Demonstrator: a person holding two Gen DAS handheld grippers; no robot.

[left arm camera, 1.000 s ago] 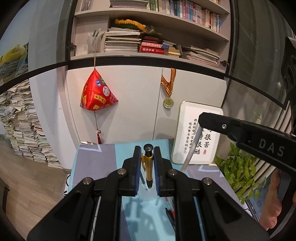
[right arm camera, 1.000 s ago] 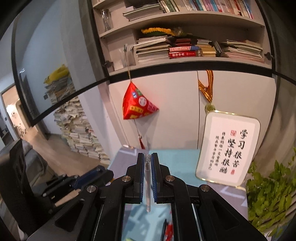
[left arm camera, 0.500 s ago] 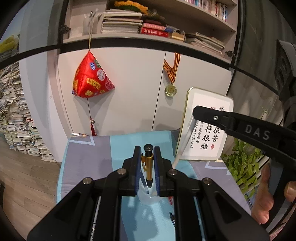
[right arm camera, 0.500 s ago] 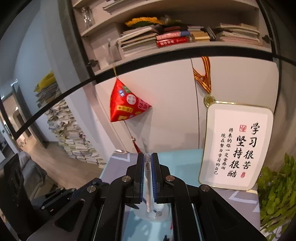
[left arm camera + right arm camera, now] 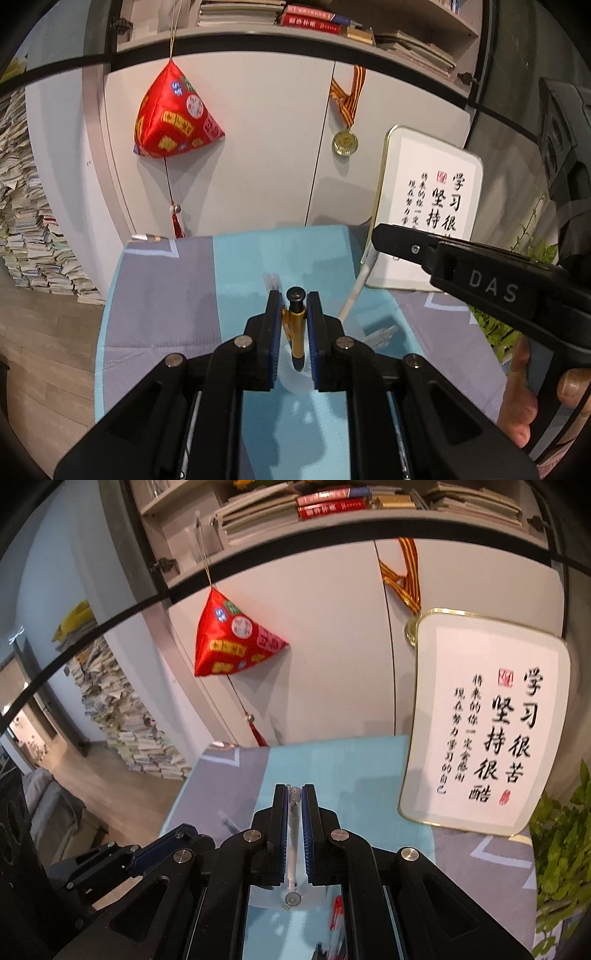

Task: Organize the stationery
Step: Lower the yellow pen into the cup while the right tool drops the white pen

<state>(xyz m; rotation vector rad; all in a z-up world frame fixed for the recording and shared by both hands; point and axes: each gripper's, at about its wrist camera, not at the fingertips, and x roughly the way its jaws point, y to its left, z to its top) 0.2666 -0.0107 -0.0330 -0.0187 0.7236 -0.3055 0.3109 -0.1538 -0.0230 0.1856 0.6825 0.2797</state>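
Both grippers were clamped on pens: left gripper (image 5: 291,328) pinched a gold-and-black pen (image 5: 296,325), right gripper (image 5: 294,812) a clear slim pen (image 5: 292,834), held above the clear plastic holder (image 5: 291,895) on the blue-grey tablecloth (image 5: 166,295). Looked like the drop-in step; next they'd need lining up overhead, then letting go.

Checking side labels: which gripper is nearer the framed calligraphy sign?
Right. The right gripper, shut on a white pen, overlaps the framed calligraphy sign in the left wrist view; the left gripper, holding a gold pen, sits farther left.
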